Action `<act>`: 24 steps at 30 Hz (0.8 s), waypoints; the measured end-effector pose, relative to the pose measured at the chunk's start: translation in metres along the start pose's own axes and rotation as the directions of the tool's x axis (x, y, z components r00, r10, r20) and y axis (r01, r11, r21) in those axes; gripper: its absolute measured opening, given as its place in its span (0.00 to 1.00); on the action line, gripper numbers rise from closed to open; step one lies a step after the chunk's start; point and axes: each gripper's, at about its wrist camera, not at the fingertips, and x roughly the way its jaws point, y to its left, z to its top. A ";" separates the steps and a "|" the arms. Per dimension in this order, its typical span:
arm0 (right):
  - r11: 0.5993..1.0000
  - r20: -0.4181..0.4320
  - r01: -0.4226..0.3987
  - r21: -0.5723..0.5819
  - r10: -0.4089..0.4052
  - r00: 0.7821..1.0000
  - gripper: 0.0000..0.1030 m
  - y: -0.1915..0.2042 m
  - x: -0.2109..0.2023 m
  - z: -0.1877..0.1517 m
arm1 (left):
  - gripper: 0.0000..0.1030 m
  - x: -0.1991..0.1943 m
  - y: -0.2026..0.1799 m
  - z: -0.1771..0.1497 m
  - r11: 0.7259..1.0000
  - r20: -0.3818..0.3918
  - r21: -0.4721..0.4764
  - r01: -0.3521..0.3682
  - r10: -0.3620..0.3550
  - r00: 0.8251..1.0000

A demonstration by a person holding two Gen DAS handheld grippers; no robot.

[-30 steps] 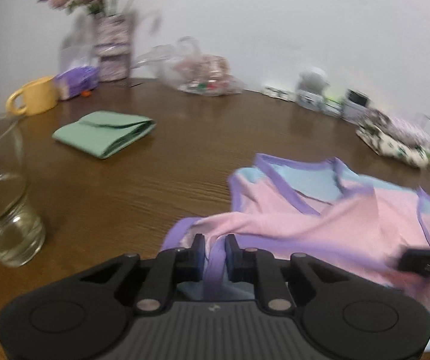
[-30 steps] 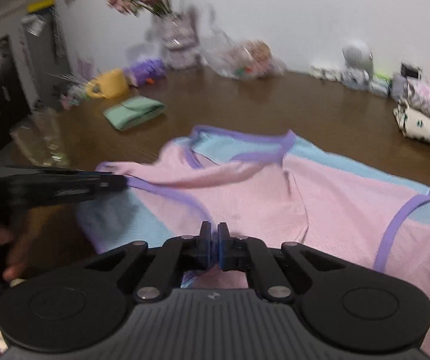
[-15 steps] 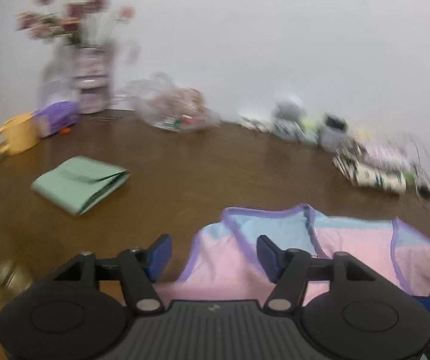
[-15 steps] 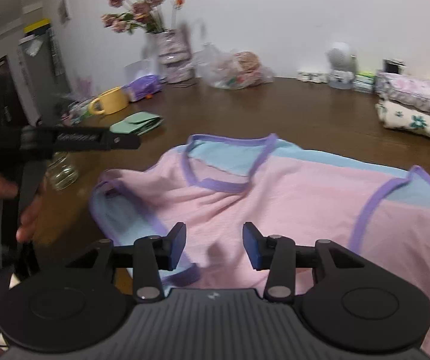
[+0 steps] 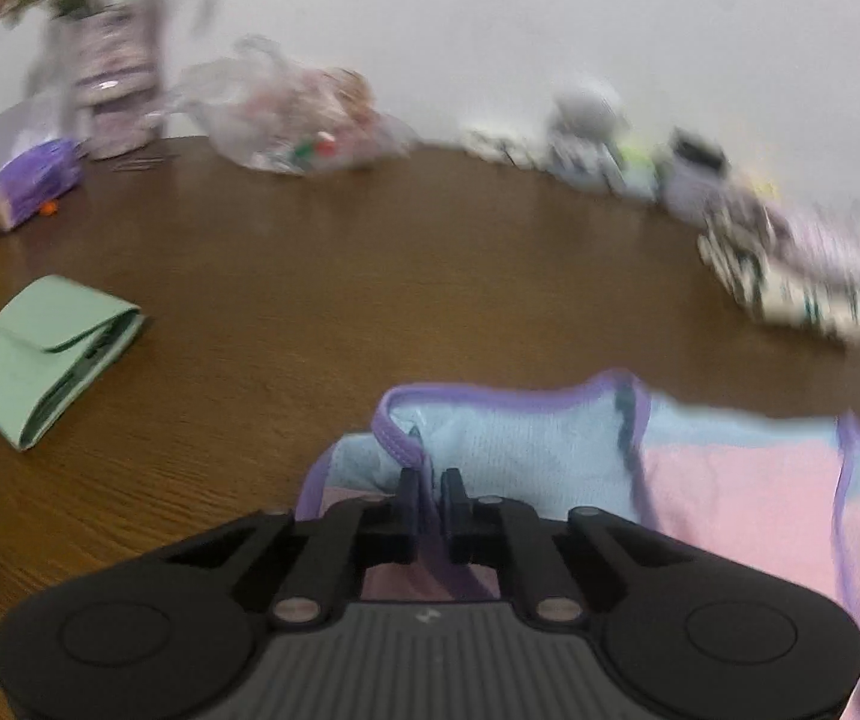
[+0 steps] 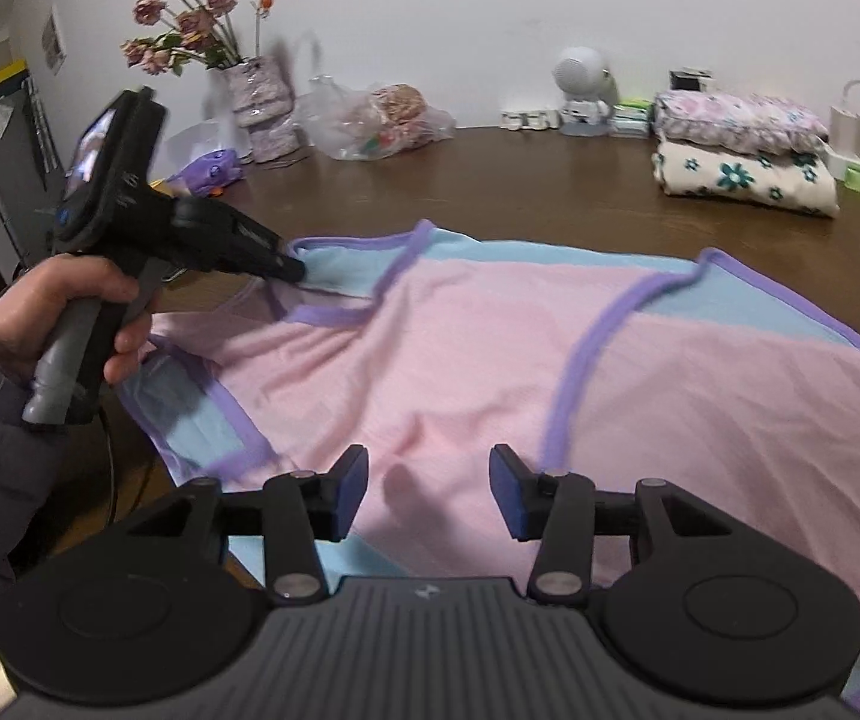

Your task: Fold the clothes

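Your pink mesh top with pale-blue panels and purple binding [image 6: 490, 360] lies spread across the near half of the brown wooden table [image 6: 520, 180], its neckline toward the far side and one blue-lined flap folded near your left hand [image 6: 63, 312].

Your left gripper [image 5: 430, 489] is pinched together on the purple edging at the neckline, the binding running up between its tips. Your right gripper [image 6: 426, 489] hovers over the pink fabric with its jaws opening; cloth lies beneath them, and the pads do not press on it.

Beyond the top, a folded mint-green cloth [image 5: 45, 354] rests well apart on the left. Along the wall stand a patterned vase of dried pink roses [image 6: 258, 102], a clear plastic bag of food [image 6: 378, 120], a small white round-headed figure [image 6: 583, 90], and a stack of folded floral fabrics [image 6: 742, 150]. A purple packet [image 6: 210, 168] sits near the vase, and white chargers with cables [image 6: 856, 126] sit at the far right. Nothing lies on the garment itself.

A small paper is stuck on the left wall, too small to read.
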 end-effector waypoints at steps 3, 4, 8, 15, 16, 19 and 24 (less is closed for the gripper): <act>1.000 -0.008 0.002 0.011 -0.001 1.000 0.45 -0.006 0.002 -0.003 | 0.07 0.004 0.008 0.002 0.994 0.048 -0.097 -0.049 0.054 0.997; 1.000 -0.011 0.003 0.015 -0.003 1.000 0.45 -0.008 0.004 -0.004 | 0.08 0.008 0.010 0.002 0.992 0.040 -0.111 -0.059 0.064 0.997; 1.000 0.006 0.005 0.015 -0.005 1.000 0.47 -0.011 -0.002 -0.005 | 0.35 0.004 0.009 0.000 0.995 0.022 -0.086 -0.048 0.050 0.999; 0.987 0.047 0.113 0.113 -0.119 0.992 0.49 -0.046 -0.009 0.006 | 0.49 -0.019 -0.008 0.000 0.998 0.100 0.031 -0.048 0.045 0.994; 0.987 0.038 0.112 0.117 -0.118 0.992 0.49 -0.047 -0.007 0.006 | 0.49 -0.020 -0.011 -0.004 0.998 0.094 0.050 -0.039 0.034 0.995; 0.990 0.023 0.101 0.101 -0.104 0.994 0.49 -0.043 -0.006 0.002 | 0.49 -0.033 -0.021 -0.019 0.991 0.036 0.110 0.075 -0.080 0.996; 0.998 0.015 0.057 -0.023 -0.057 0.998 0.52 -0.022 -0.026 -0.013 | 0.58 -0.079 -0.036 -0.061 0.920 -0.049 0.242 0.308 -0.305 0.951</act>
